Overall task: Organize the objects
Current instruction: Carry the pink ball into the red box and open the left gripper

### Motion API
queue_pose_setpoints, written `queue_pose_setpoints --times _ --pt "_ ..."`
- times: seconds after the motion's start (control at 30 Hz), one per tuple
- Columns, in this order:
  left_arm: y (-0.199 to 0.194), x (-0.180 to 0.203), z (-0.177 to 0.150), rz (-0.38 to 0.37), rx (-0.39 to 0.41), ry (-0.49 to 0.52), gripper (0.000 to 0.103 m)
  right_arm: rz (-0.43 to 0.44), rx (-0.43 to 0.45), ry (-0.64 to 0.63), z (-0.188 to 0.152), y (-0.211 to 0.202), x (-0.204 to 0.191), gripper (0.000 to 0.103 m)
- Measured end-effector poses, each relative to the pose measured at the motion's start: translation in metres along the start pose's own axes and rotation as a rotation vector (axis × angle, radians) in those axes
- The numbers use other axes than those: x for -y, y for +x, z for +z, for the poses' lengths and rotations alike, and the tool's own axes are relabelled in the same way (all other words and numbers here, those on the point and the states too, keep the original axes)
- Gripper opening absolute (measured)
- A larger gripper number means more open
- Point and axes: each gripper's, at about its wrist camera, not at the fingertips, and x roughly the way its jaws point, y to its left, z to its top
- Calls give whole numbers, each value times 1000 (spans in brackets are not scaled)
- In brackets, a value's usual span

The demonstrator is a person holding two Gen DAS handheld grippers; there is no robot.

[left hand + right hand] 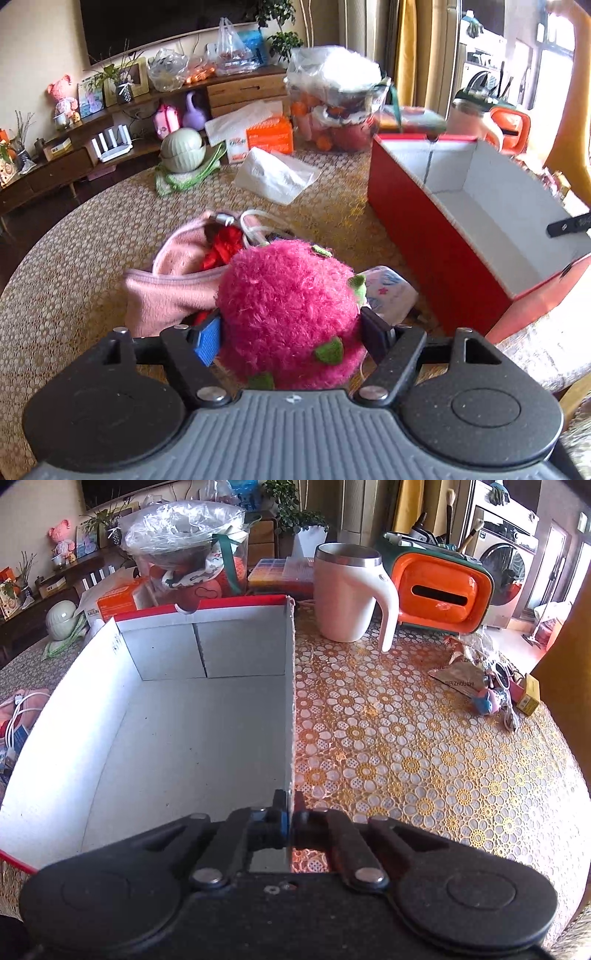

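On our left, the left gripper (pixel 291 332) clamps a fuzzy pink plush ball with green felt leaves (pixel 288 310) above a pink fleece pouch (pixel 166 288); further right, our right gripper (pixel 290 814) pinches the side wall of the red-and-white cardboard box (pixel 290 701) on the floral tablecloth (pixel 406 738)
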Motion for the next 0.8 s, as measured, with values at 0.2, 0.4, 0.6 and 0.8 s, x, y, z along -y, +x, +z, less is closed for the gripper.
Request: queue_pose_setpoints --times 0.2,0.4,0.6,0.8 --pt "-12 1 32 -33 28 11 75 1 2 -2 1 0 0 2" --pt "-17 11 72 -65 79 45 75 6 4 -5 0 0 0 2" --pt "-7 67 107 -163 88 173 75 7 -1 -14 2 2 1 2" --pt "36 128 116 -247 -2 256 75 7 -2 -14 2 2 1 2"
